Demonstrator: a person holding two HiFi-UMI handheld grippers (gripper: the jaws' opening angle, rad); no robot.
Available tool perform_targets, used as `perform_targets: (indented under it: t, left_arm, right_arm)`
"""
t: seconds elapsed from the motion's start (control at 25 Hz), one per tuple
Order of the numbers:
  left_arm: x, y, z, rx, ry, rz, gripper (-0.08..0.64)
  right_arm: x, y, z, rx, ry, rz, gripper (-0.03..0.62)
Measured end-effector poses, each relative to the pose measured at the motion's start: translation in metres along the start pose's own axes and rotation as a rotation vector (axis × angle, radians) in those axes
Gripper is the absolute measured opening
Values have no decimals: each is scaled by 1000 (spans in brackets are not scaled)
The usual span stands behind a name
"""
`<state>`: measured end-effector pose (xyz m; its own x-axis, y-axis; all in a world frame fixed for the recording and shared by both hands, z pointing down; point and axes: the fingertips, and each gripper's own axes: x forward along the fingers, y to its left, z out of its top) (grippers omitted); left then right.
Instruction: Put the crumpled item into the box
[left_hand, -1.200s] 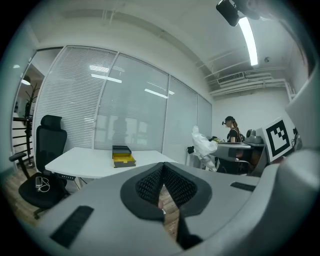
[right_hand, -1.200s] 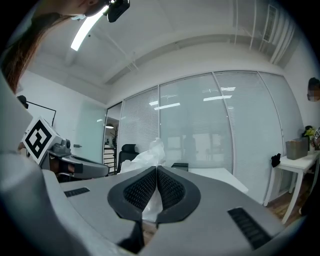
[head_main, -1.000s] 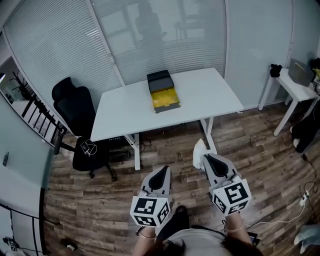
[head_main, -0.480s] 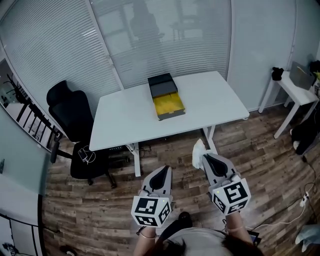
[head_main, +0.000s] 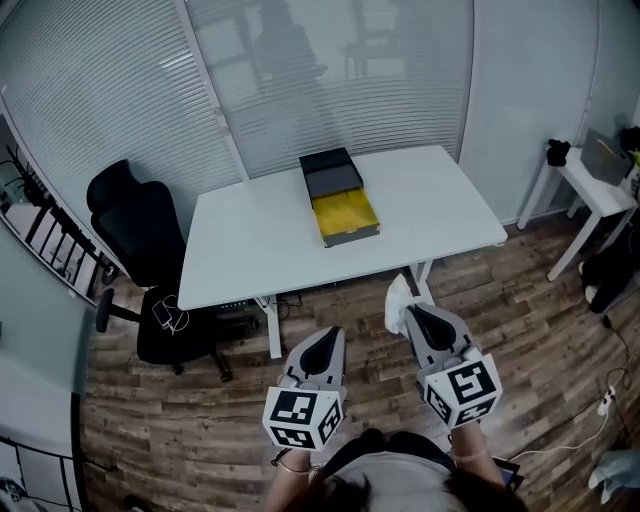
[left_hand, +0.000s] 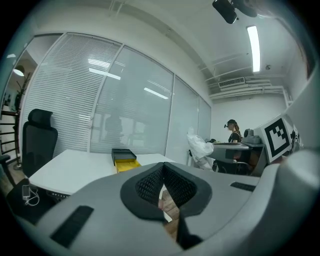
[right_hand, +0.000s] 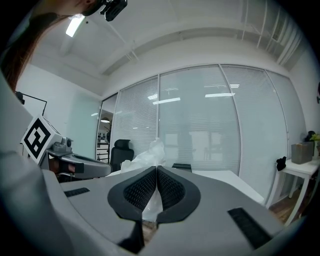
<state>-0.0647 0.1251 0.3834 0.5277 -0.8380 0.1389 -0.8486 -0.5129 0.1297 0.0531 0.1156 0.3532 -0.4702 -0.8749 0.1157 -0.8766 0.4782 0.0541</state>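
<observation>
A crumpled white item (head_main: 397, 303) sticks out ahead of my right gripper (head_main: 411, 315), which is shut on it; the right gripper view shows the white crumple (right_hand: 145, 159) pinched between the dark pads. My left gripper (head_main: 327, 338) is shut with nothing in it, and its pads (left_hand: 150, 186) meet at the tip. The box (head_main: 342, 211) with a yellow inside and a dark open lid (head_main: 331, 168) lies on the white table (head_main: 250, 250), well ahead of both grippers. The left gripper view shows the box (left_hand: 124, 160) far off, and the crumpled item (left_hand: 200, 148) to the right.
A black office chair (head_main: 135, 235) stands left of the table. A small white side table (head_main: 590, 185) with objects is at the right. Glass walls with blinds close the back. Wood floor lies under the grippers. A person stands far off in the left gripper view.
The table and box have drawn slightly nearer and lower in the head view. Both grippers keep their places and their states.
</observation>
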Motion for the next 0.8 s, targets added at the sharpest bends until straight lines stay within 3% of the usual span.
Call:
perform_targets:
  t: [0.36, 0.8]
  left_arm:
    - [21, 12, -3, -10, 14, -8, 17]
    - [87, 32, 9, 9, 18, -15, 17]
  right_arm:
    - [25, -4, 0, -6, 8, 12, 30]
    - [82, -47, 2, 4, -6, 17, 30]
